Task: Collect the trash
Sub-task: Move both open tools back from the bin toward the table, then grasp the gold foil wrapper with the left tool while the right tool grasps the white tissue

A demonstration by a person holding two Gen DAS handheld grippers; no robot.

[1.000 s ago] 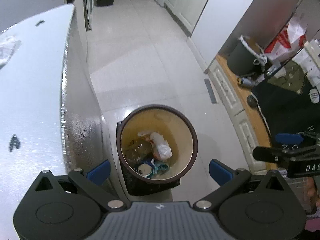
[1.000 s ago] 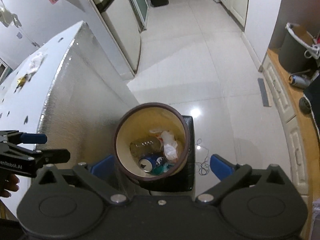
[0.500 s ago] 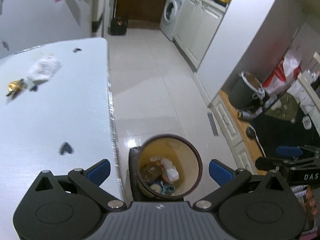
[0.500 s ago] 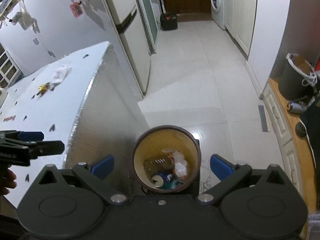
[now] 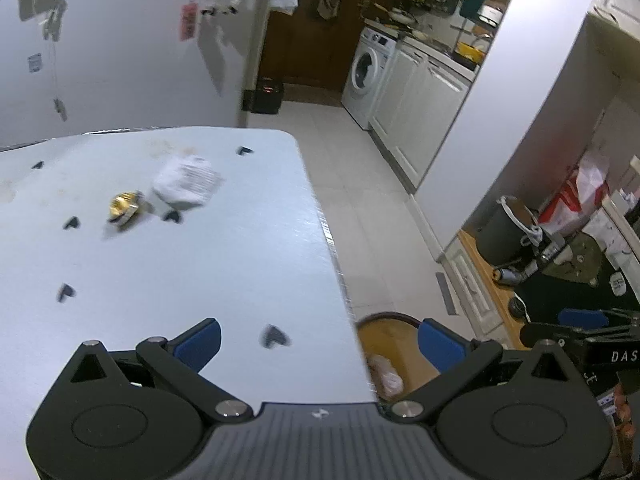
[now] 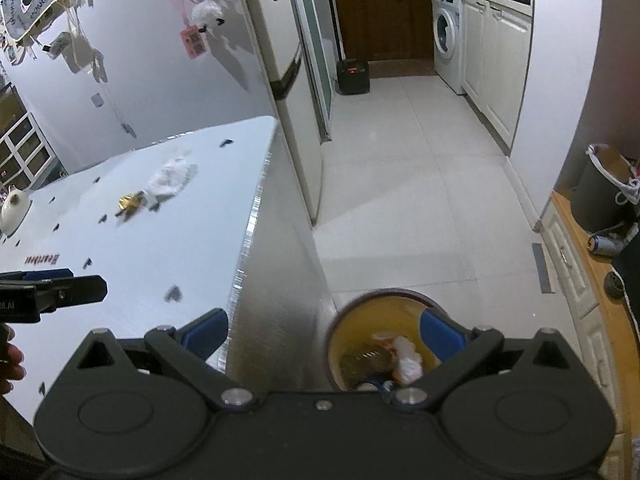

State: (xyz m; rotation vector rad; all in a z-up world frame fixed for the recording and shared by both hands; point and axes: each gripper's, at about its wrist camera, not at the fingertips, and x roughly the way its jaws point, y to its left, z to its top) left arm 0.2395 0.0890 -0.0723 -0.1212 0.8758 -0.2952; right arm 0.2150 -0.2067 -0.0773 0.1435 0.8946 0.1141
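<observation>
A crumpled white wrapper (image 5: pixel 186 186) and a gold foil scrap (image 5: pixel 124 208) lie on the white table (image 5: pixel 160 272); both show in the right wrist view, wrapper (image 6: pixel 170 176) and foil (image 6: pixel 130 203). The brown-rimmed trash bin (image 6: pixel 384 340) on the floor beside the table holds a bottle, a can and white plastic; its rim shows in the left wrist view (image 5: pixel 386 320). My left gripper (image 5: pixel 318 344) is open and empty over the table's near right corner. My right gripper (image 6: pixel 324 336) is open and empty above the bin and table edge.
A fridge (image 6: pixel 280 60) stands behind the table. A white teapot (image 6: pixel 14 204) sits at the table's far left. A washing machine (image 6: pixel 446 48) and cabinets line the far right. A grey bucket (image 6: pixel 600 192) and a can (image 6: pixel 604 244) sit on a wooden ledge.
Both grippers have tilted up and away from the bin toward the table. The bin has dropped to the bottom of both views and the wrapper and foil have come nearer.
</observation>
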